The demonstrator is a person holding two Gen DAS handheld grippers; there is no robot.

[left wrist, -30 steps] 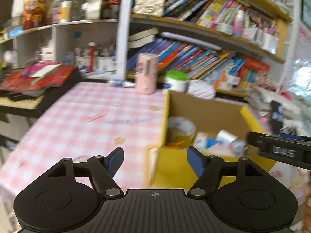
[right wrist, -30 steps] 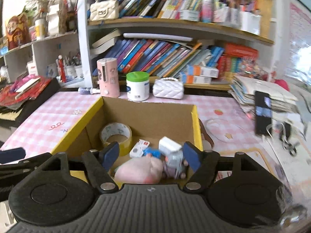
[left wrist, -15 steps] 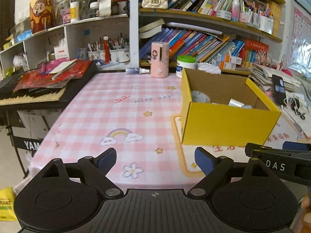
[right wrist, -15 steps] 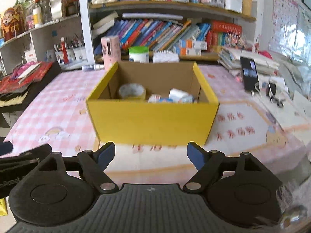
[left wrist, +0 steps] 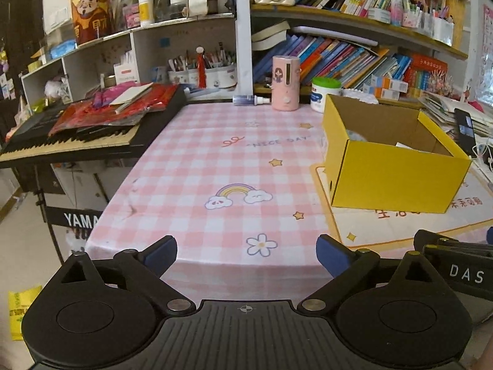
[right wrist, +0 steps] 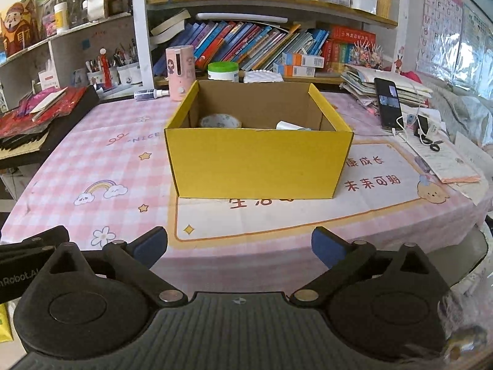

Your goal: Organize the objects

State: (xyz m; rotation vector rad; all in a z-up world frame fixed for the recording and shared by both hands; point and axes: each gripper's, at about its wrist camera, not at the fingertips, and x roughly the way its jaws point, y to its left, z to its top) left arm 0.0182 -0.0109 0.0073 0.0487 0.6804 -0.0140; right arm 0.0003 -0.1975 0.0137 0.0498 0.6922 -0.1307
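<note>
Yellow cardboard box (right wrist: pixel 258 163), rectangular, sits on checked cloth (left wrist: pixel 215 166); both grippers' jaws are opening, nothing between them.

Matt yellow cardboard box (right wrist: pixel 258 163) with raw brown inside, smooth pink checked tablecloth (left wrist: pixel 197 166), matt black plastic tongs (right wrist: pixel 239 246)

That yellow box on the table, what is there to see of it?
The yellow box is an open-topped cardboard carton, bright yellow outside and plain brown inside. It stands upright on a printed mat over the pink checked tablecloth. Inside, a roll of tape and a small white item peek above the front wall; the rest is hidden. Neither gripper touches it.
</note>
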